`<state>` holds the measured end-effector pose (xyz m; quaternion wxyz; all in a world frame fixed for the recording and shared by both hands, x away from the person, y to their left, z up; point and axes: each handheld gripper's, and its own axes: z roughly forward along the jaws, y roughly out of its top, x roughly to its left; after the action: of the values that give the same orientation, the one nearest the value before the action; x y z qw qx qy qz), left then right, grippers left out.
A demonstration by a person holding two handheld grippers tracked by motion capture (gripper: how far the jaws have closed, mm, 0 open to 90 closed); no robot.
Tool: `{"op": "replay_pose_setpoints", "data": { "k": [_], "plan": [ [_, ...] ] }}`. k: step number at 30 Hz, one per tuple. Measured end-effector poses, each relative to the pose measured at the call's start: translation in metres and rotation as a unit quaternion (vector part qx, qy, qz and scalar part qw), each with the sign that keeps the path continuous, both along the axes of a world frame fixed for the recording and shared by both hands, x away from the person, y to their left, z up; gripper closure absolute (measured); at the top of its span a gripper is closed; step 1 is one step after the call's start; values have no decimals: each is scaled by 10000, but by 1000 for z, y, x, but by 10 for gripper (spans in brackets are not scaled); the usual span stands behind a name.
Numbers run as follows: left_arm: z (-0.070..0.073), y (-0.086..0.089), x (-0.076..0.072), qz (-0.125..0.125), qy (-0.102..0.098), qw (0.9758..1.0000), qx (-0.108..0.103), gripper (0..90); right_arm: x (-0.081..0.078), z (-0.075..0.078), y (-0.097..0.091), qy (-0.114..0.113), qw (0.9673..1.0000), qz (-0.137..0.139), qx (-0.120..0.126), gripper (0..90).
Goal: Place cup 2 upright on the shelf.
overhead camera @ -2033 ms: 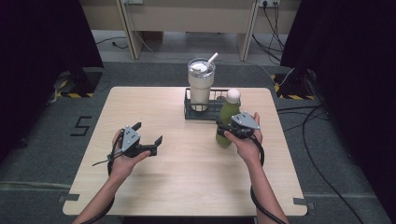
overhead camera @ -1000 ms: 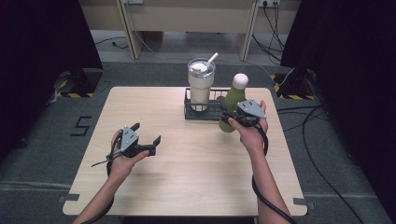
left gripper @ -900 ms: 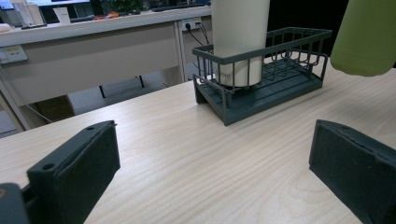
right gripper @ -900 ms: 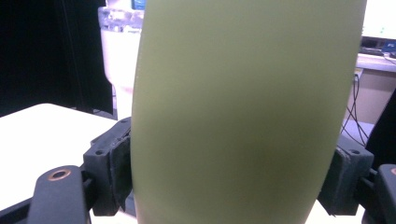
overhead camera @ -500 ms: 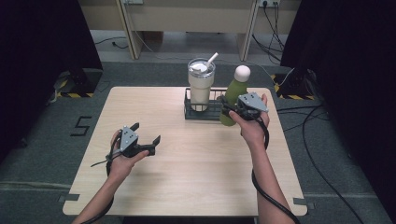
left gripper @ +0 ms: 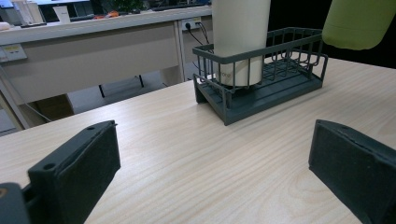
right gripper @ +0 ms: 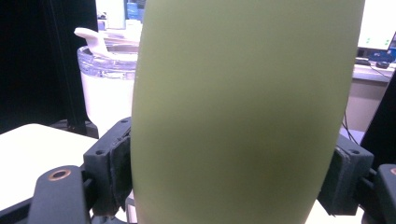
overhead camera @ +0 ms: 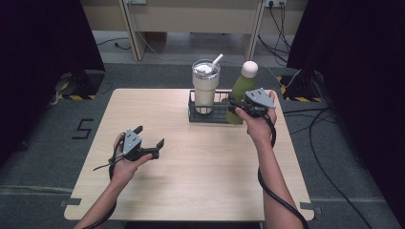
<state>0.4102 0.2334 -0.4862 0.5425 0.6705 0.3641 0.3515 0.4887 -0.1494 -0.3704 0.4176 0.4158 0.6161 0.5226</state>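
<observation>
One pale wooden table (overhead camera: 200,186), grey carpet floor (overhead camera: 43,157)

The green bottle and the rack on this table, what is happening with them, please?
A person works at a wooden table with a gripper in each hand. The right gripper is shut on a green bottle and holds it in the air at the right end of a dark wire rack, which already holds a white tumbler. The bottle is not yet in the rack. The left gripper is open and holds nothing, nearer the person.
</observation>
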Motion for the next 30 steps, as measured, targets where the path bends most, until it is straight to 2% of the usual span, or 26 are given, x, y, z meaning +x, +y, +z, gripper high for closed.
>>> {"op": "replay_pose_setpoints", "data": {
  "k": [30],
  "plan": [
    [-1,0,0,22,-1,10000,-16,19,25,17,1,27,9998,-209,0,210]
  ]
}}
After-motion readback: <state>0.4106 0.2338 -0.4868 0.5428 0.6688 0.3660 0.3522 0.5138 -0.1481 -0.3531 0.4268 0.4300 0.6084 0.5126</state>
